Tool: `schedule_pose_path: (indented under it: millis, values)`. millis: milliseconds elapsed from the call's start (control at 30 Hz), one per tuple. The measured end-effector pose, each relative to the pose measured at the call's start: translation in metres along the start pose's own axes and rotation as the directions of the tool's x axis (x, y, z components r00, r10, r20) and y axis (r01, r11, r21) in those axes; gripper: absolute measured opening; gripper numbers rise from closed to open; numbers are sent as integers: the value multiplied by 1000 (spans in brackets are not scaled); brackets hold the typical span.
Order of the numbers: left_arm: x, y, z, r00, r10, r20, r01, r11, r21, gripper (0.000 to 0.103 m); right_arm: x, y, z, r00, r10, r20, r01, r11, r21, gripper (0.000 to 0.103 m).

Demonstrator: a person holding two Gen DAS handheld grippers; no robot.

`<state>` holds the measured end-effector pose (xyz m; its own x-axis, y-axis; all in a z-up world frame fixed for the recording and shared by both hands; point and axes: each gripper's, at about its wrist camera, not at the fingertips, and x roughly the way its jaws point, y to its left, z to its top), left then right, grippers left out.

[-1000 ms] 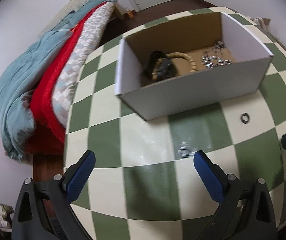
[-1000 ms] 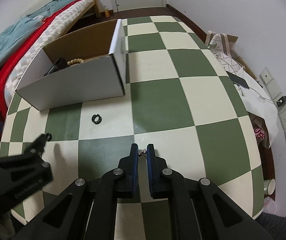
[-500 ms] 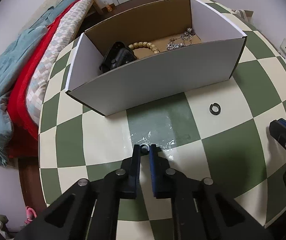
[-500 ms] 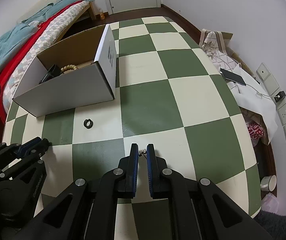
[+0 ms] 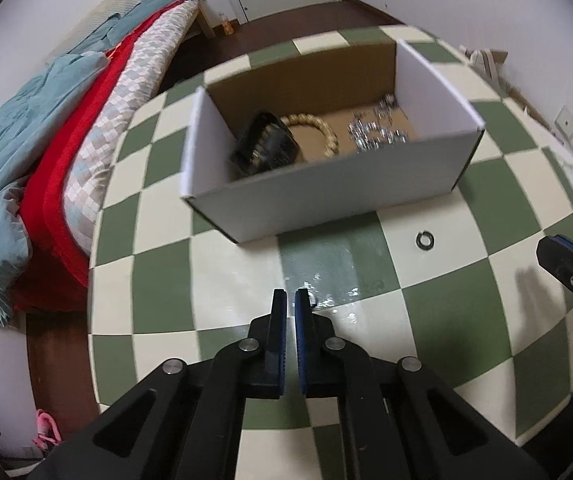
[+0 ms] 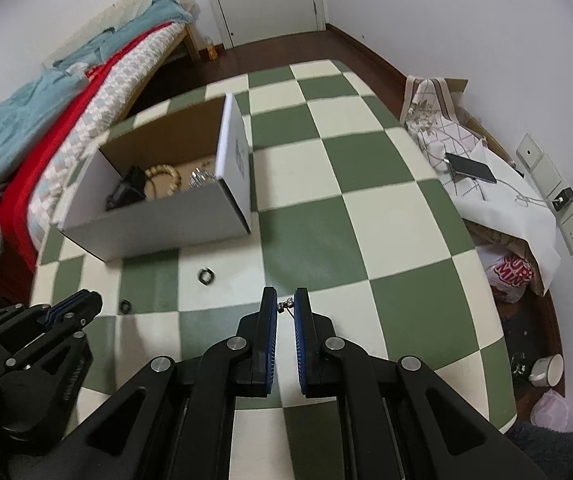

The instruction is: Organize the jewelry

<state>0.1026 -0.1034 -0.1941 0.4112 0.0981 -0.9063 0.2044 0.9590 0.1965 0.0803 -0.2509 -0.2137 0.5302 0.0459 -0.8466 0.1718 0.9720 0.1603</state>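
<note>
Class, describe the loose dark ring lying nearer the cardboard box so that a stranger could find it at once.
On the green-and-cream checked table, find the open white cardboard box. In front of its long near wall, a small dark ring lies flat on a cream square. Unlike the second ring, which sits close to the left gripper, this one lies alone, touching nothing.

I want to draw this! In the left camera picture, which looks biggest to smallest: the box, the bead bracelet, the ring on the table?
1. Box
2. Bead bracelet
3. Ring

The ring lies nearer the camera and looks smallest anyway.
</note>
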Motion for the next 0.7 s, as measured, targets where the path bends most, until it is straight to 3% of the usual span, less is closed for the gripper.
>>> schedule_pose_path:
  millis: [300, 533, 700]
  values:
    - [-53, 66, 10, 996, -32, 78, 43, 990, -133, 2, -38, 0, 18, 995, 75, 69, -77, 996, 37, 9]
    - [-78, 95, 25, 989, -46, 142, 73, 978, -194, 2, -56, 12, 37, 986, 129, 101, -132, 991, 19, 9]
    - [-46, 80, 29, 987, -147, 65, 156, 974, -163, 8, -55, 24, 46, 984, 143, 108, -143, 990, -3, 9]
